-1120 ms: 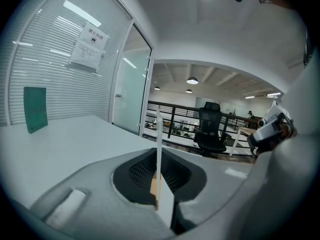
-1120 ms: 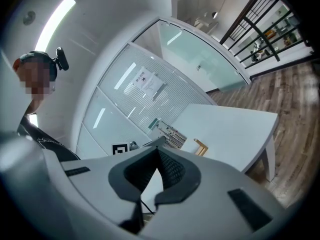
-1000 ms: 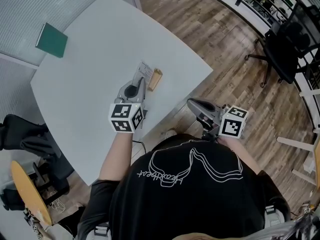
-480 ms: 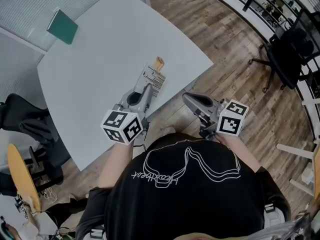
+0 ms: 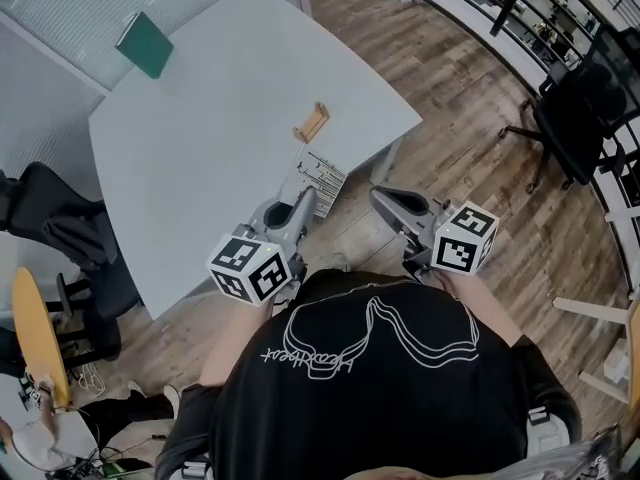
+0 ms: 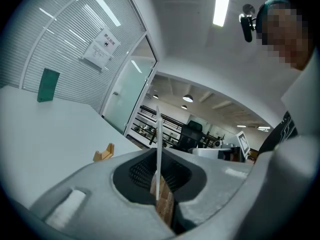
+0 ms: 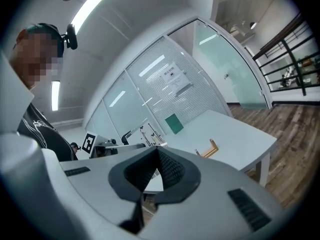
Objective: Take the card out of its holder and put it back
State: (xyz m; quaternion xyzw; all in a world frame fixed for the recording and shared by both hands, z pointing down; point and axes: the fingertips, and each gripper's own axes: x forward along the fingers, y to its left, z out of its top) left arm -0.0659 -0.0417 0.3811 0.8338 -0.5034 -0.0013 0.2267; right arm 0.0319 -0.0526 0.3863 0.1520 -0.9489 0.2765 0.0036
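Note:
The white printed card [image 5: 321, 177] is out of the small wooden holder [image 5: 311, 122] and hangs over the table's near edge, clear of the tabletop. My left gripper [image 5: 303, 206] is shut on the card's near end. In the left gripper view the card [image 6: 158, 149] stands edge-on between the pads, and the empty holder [image 6: 103, 153] sits on the table beyond. My right gripper [image 5: 381, 201] hovers just right of the card, off the table's edge, with its jaws together and nothing in them [image 7: 158, 160]. From it the holder [image 7: 207, 149] shows to the right.
The white table [image 5: 220, 128] carries a green book [image 5: 145, 45] at its far left corner. A black chair [image 5: 50, 230] stands at the table's left, and an office chair [image 5: 575, 118] on the wooden floor at the right. A glass wall lies behind the table.
The left gripper has drawn the card out of the holder and back toward the person, past the table's near edge. The holder stays on the table, empty. The right gripper has hardly moved.

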